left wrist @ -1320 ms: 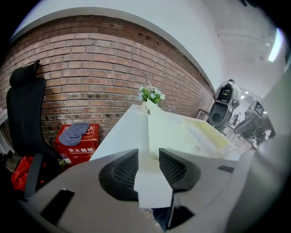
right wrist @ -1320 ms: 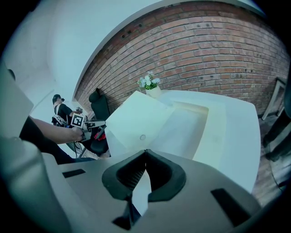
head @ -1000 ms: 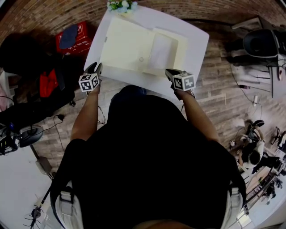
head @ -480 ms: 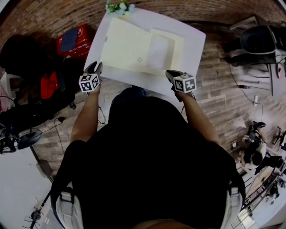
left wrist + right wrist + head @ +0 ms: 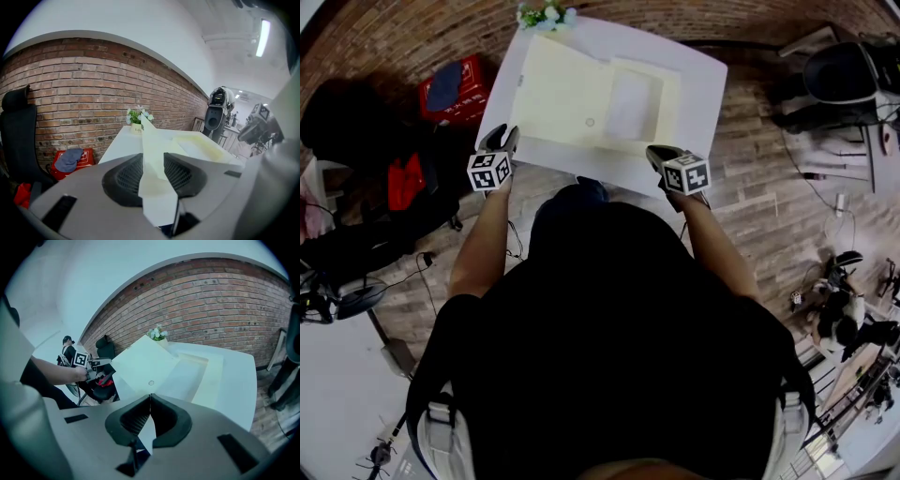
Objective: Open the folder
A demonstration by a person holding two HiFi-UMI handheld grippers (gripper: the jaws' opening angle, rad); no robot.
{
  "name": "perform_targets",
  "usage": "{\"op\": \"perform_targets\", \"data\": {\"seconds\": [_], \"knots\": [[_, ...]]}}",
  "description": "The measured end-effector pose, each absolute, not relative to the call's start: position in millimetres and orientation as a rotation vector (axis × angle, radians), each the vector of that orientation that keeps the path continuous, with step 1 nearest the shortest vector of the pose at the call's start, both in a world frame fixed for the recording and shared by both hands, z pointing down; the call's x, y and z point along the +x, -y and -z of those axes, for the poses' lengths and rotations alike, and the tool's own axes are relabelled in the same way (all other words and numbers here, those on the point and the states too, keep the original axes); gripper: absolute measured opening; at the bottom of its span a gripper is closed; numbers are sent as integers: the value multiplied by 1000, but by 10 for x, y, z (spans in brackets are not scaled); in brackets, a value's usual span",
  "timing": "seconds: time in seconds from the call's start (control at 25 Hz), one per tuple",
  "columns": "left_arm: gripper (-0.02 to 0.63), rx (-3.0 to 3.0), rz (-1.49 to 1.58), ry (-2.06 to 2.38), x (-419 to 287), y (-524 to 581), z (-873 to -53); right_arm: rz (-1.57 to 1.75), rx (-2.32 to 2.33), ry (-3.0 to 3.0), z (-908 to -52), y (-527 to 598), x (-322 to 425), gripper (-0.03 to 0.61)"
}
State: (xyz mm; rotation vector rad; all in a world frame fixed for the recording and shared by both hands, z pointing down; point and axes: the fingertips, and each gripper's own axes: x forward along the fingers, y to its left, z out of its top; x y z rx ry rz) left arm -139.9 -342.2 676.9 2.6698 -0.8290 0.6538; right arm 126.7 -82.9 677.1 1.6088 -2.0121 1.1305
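A cream folder (image 5: 581, 94) lies on the white table (image 5: 703, 84), its left cover (image 5: 140, 364) lifted and tilted, with a small round snap (image 5: 151, 383) on it. My left gripper (image 5: 499, 141) is at the folder's near left corner. In the left gripper view the cover's edge (image 5: 152, 159) runs between the pads, and the left gripper (image 5: 152, 176) is shut on it. My right gripper (image 5: 659, 155) is at the near right edge; in the right gripper view a thin cream sheet (image 5: 147, 434) is pinched in the right gripper (image 5: 150, 416).
A small pot of white flowers (image 5: 546, 14) stands at the table's far edge. A red box with a blue cloth (image 5: 450, 82) and a black chair (image 5: 356, 112) are on the left, dark equipment (image 5: 848, 80) on the right, over a brick-pattern floor.
The left gripper has risen a little with the cover's edge, and the cover stands slightly more tilted. The right gripper has shifted slightly. Both grips are unchanged.
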Motion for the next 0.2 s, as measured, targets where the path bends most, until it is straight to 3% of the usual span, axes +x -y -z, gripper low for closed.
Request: {"op": "perform_targets", "data": {"seconds": [0.2], "knots": [[132, 2721, -645, 820, -1304, 3290, -6656, -1106, 1617, 2025, -6728, 746, 1272, 25]]}}
